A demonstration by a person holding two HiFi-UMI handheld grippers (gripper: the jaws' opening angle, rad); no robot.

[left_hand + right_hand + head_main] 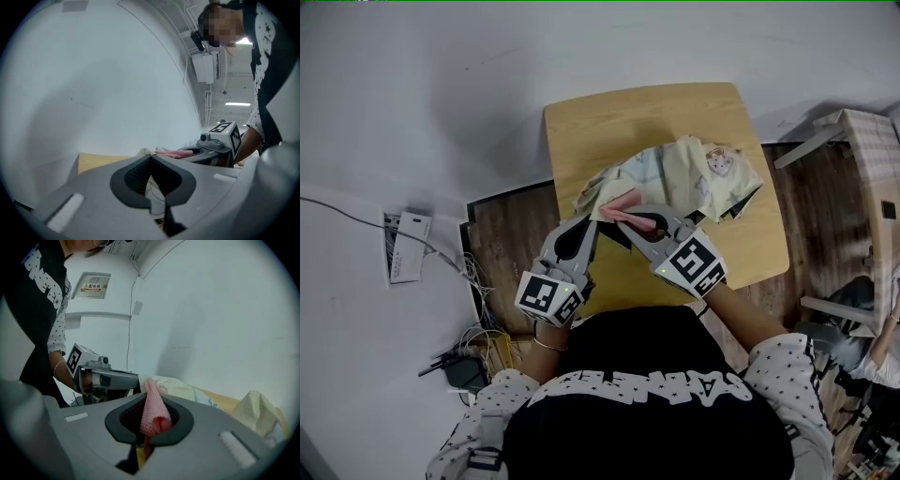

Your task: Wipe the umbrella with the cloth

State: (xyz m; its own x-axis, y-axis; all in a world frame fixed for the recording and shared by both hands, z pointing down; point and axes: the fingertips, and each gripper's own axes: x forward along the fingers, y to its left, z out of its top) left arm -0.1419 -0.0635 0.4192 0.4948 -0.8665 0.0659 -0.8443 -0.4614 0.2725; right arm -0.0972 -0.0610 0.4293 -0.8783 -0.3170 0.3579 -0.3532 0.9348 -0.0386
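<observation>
Jaws of level left gripper (151,159) pinch umbrella (675,173); those of down-tilted right gripper (617,216) clamp cloth (153,413).

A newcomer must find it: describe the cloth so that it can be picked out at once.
On the wooden table lies a pale yellow printed umbrella. At its near edge the right gripper is shut on the cloth: a pink, knobbly strip, the only pink thing among pale fabric.

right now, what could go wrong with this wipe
The pink mesh cloth is held only as a narrow fold by the right gripper, so dragging it could pull it out. The left gripper pinches just a thin edge of the pale printed fabric umbrella, so the loose canopy may bunch or slip free on the light wooden table.
</observation>
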